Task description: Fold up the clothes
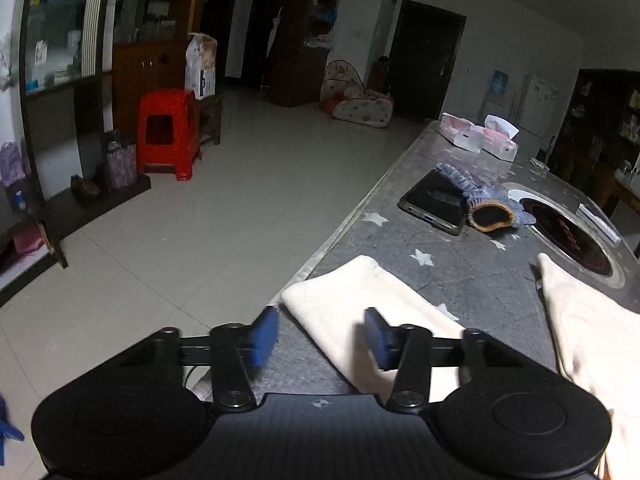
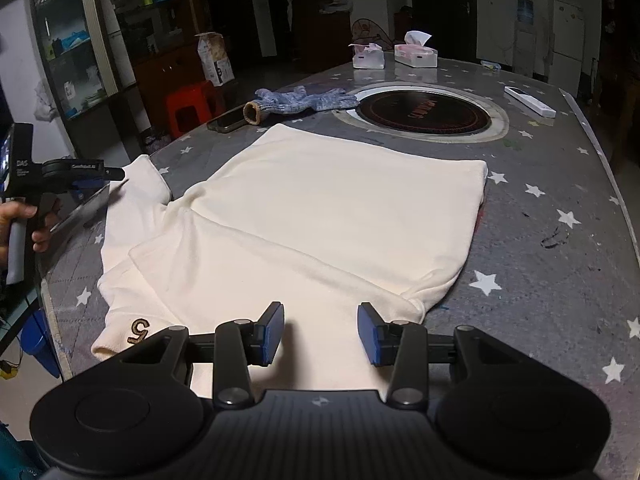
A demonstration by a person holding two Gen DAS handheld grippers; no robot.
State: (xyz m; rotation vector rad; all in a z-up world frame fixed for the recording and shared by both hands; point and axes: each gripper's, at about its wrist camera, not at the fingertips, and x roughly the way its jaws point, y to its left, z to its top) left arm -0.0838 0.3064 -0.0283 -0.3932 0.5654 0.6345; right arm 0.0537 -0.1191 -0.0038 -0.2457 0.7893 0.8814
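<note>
While the sweater point(image 2: 320, 216) lies flat, both hand-held grippers point(image 1: 320, 336) point(image 2: 320, 332) hover released near table edges point(image 1: 352, 208).

Left gripper point(image 2: 86, 176) reads "DAS", perhaps "GenRobot.AI".

Grey star-print table point(image 2: 540, 200): cream sweater point(image 2: 320, 208) spread flat; beyond it phone point(image 2: 228, 121), knit gloves point(image 2: 304, 100), two tissue boxes point(image 2: 414, 55), remote point(image 2: 530, 101).

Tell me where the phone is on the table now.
In the left wrist view, the phone lies near the table's left edge, touching the grey glove, beyond the cream garment.
</note>
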